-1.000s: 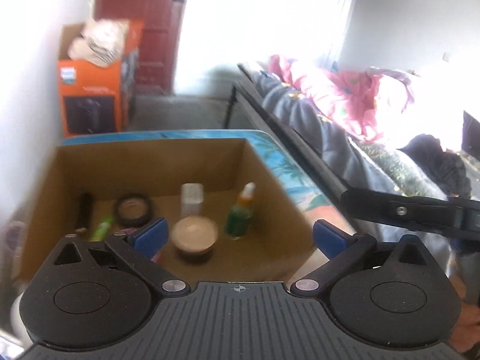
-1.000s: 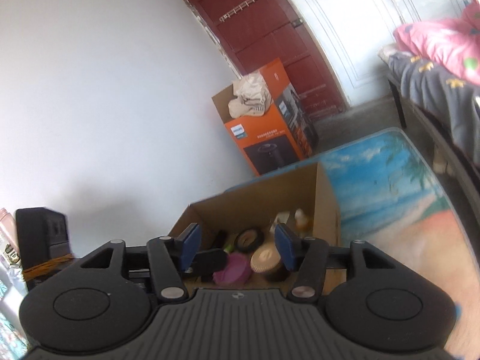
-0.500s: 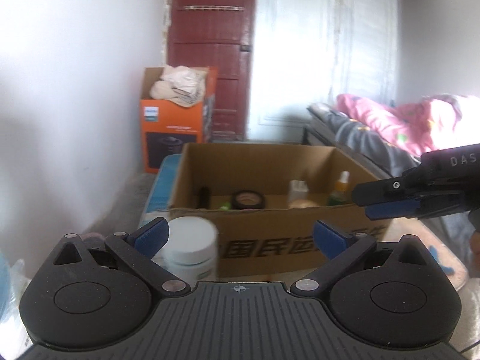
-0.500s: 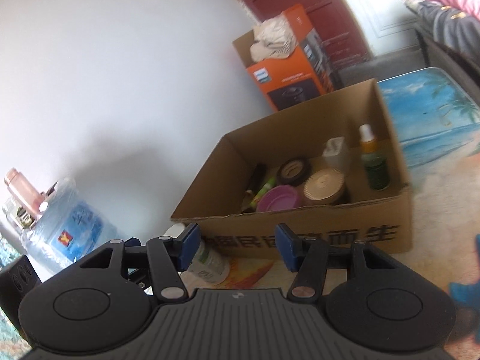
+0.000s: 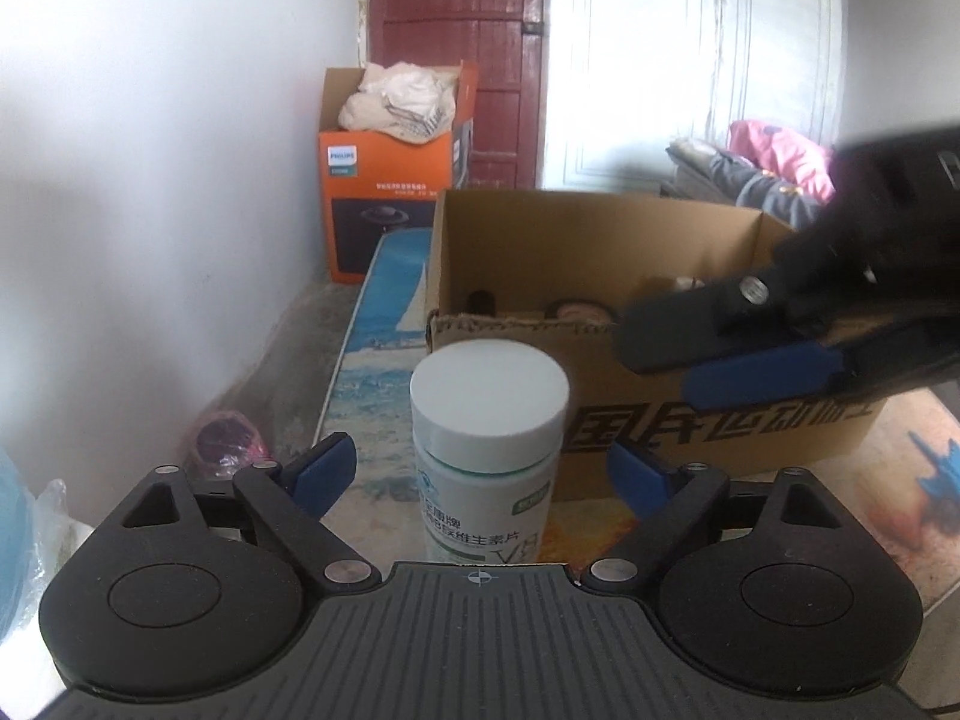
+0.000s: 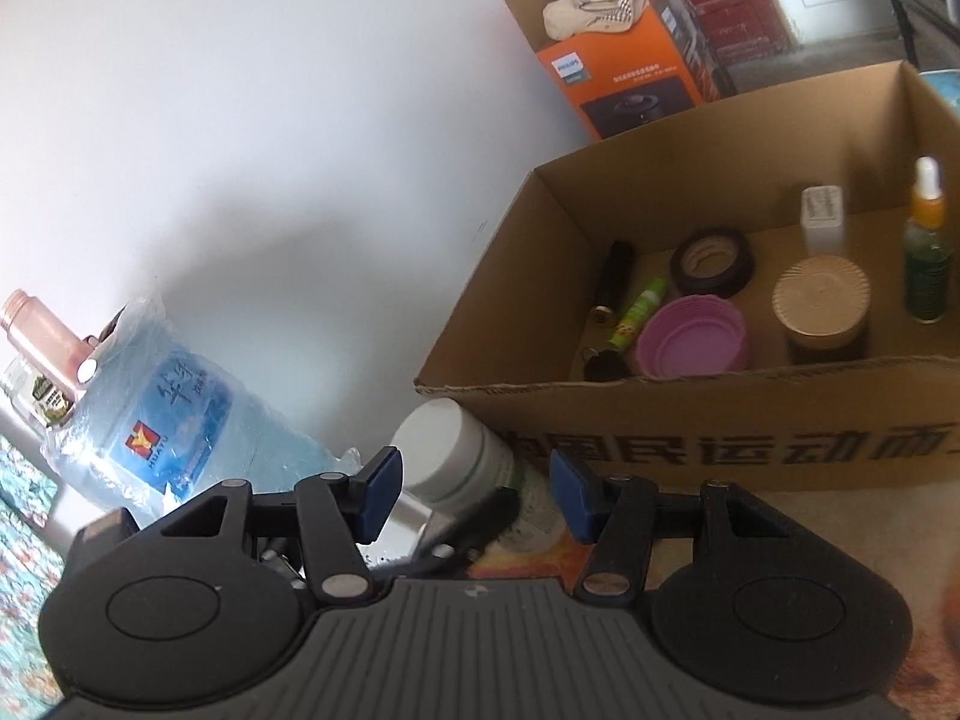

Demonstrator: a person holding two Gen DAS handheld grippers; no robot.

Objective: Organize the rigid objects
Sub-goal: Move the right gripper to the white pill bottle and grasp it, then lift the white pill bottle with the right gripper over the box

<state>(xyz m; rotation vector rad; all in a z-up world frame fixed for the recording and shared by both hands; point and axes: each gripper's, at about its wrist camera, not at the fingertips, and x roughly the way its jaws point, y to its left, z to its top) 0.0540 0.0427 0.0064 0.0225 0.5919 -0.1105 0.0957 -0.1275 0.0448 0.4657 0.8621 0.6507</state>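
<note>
White-capped bottle [image 5: 489, 450] upright on table [image 5: 384, 300], just outside cardboard box [image 6: 708, 420] near corner, between closing left gripper [image 5: 480, 471] jaws, pads not touching. Box holds tape roll [image 6: 714, 261], purple lid [image 6: 693, 336], tan-lidded jar [image 6: 822, 312], dropper bottle [image 6: 927, 252], green tube [image 6: 639, 312]. Right gripper [image 6: 477, 495] jaws apart, empty, near box front.

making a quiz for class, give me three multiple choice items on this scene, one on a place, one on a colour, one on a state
1. Where is the white-capped bottle?
A in the box
B outside the box, by its front wall
C on the bed

2. What colour is the lid in the box?
A purple
B red
C yellow

3. What are the left gripper's jaws doing?
A clamped on the bottle
B closing, pads clear of the bottle
C holding tape

Answers: 1 B, it stands on the mat before the wall. 2 A, plainly purple. 3 B, gaps show on both sides.
</note>
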